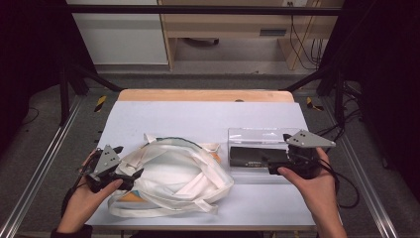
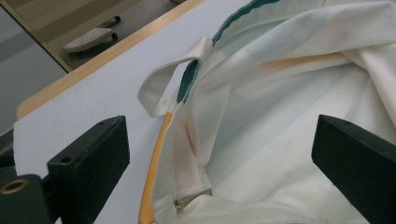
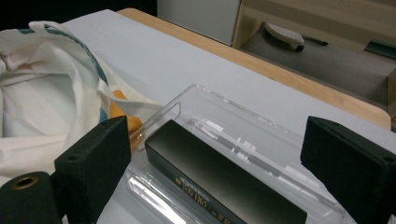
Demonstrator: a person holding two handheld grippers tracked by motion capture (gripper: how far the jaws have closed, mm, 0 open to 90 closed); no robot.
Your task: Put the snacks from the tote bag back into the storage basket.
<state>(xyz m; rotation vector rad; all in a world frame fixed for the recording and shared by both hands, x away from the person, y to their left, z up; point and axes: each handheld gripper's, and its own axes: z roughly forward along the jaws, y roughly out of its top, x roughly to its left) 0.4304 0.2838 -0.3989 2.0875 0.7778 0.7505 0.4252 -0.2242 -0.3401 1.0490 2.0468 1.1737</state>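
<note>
- The long black rectangular box [image 1: 253, 156] lies in a clear plastic tray [image 1: 257, 135], just right of the crumpled white cloth tote bag [image 1: 173, 178]; its long axis runs left to right, one end pointing at the bag.
- The right gripper [image 1: 277, 166] has its jaws spread wide around the box's right end, not clamping it.
- The left gripper [image 1: 130, 174] is spread wide over the bag's left edge, gripping nothing.

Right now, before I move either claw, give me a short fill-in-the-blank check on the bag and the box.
1. The left claw stands ____ around the edge of the white cloth bag.
2. The black box lies in a ____ plastic tray.
3. In the high view, the tray sits to the ____ of the bag.
4. The right claw is open, with the ____ between its jaws.

Missing words: open; clear; right; black box
</note>
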